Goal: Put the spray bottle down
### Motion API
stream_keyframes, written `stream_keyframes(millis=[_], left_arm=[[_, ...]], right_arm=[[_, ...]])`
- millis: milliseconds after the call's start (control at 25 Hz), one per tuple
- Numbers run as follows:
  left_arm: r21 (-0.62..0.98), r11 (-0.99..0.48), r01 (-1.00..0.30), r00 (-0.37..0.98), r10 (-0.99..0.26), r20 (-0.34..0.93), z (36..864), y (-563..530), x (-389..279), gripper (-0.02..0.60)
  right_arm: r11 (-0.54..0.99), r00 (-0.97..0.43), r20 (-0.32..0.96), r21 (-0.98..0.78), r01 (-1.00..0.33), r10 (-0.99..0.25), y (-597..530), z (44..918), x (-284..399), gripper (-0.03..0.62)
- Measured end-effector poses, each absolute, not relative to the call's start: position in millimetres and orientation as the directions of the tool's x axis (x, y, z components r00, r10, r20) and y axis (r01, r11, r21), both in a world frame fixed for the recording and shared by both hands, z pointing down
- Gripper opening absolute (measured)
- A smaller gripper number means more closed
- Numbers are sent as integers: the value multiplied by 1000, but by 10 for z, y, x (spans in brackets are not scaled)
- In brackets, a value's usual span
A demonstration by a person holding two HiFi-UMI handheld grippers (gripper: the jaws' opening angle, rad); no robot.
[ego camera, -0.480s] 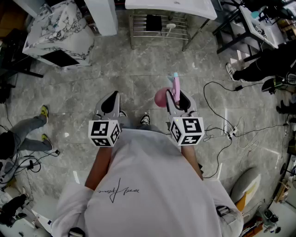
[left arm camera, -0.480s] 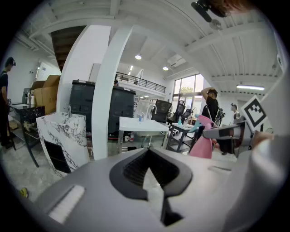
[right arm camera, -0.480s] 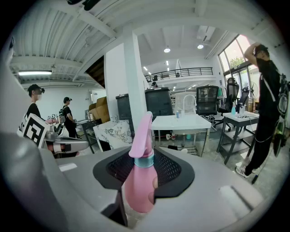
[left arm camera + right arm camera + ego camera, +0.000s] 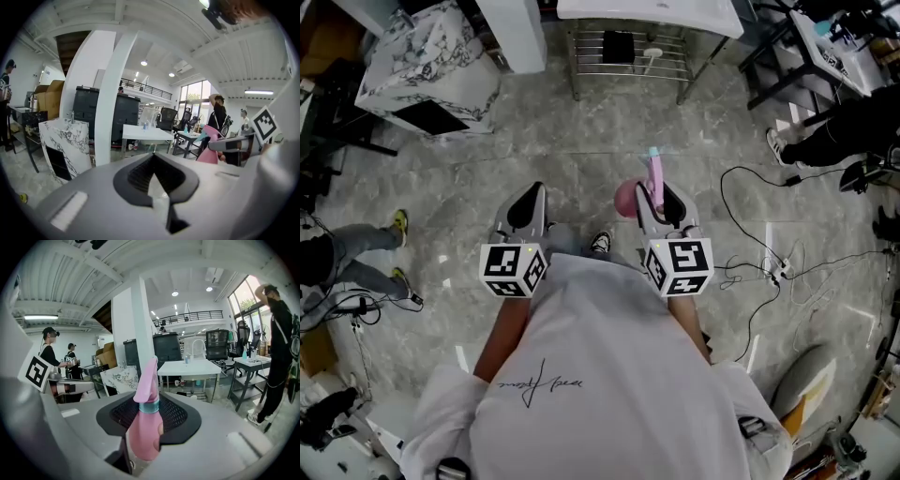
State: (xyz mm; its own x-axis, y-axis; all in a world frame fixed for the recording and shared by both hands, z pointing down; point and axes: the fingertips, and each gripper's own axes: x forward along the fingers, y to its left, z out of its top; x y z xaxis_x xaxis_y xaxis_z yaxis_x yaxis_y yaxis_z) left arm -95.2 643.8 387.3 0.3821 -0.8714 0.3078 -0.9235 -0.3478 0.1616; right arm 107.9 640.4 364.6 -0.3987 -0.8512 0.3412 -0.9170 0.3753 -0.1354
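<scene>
Pink spray bottle (image 4: 628,198) stands upright in the right tool (image 4: 661,201), which is clamped on the bottle's rounded body, so the bottle hangs in the air over the grey marble floor (image 4: 581,141), just ahead of the person's white shirt (image 4: 600,375). In the right gripper view the black pads grip the body on both sides, and the teal collar and long pink sprayer head rise above them. The left tool (image 4: 528,202) is level with it, well apart to the left; its tips meet with nothing between them. Farther ahead are a metal wire rack (image 4: 628,56) and a marble-patterned cabinet (image 4: 427,66). Cables (image 4: 759,262) trail across the floor at right.
</scene>
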Motion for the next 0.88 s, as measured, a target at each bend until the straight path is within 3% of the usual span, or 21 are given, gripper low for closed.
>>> stream_keyframes(millis=[240, 880], left_arm=[[156, -355, -922, 387, -865, 318, 3850, 6445, -954, 52], [192, -427, -884, 468, -820, 330, 3915, 5685, -475, 52]], right_arm=[[359, -411, 338, -209, -910, -847, 6374, 3722, 1089, 129], [349, -394, 395, -184, -919, -830, 5707, 3776, 1346, 129]])
